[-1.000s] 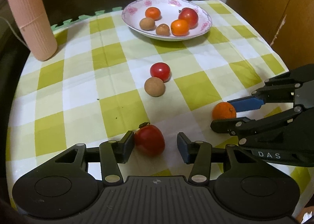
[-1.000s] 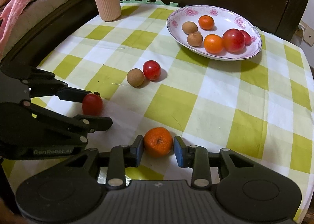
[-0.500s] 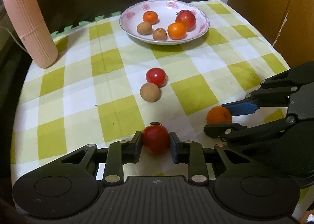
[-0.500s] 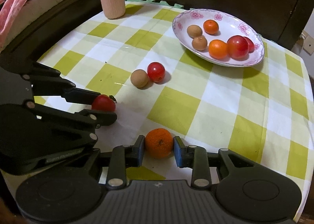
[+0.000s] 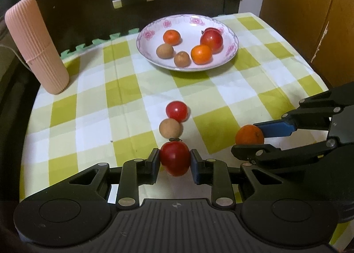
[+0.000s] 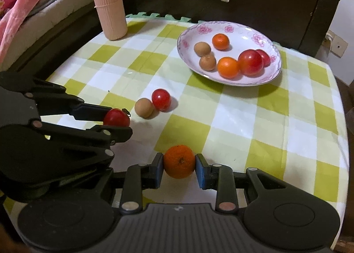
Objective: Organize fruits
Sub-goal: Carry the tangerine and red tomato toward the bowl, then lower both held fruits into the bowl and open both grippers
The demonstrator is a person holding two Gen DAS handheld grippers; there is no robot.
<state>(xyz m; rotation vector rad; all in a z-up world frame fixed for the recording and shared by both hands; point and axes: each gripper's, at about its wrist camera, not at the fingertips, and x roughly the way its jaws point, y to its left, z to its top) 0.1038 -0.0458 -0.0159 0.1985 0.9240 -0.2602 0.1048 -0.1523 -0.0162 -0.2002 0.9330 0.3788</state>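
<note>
At the bottom centre of the left wrist view the left gripper [image 5: 175,160] is clamped on a red tomato [image 5: 175,158] with its dark stem pointing up, while the right wrist view shows the right gripper [image 6: 179,165] pinching an orange [image 6: 179,161], its stem dimple facing the camera. Beyond, mid-frame, a brown fruit [image 6: 144,107] touches a small tomato [image 6: 161,99]. Only the right view shows pink bedding [image 6: 20,2] upper left and a sixth fruit on the floral plate [image 6: 274,73], a tomato half hidden there.
</note>
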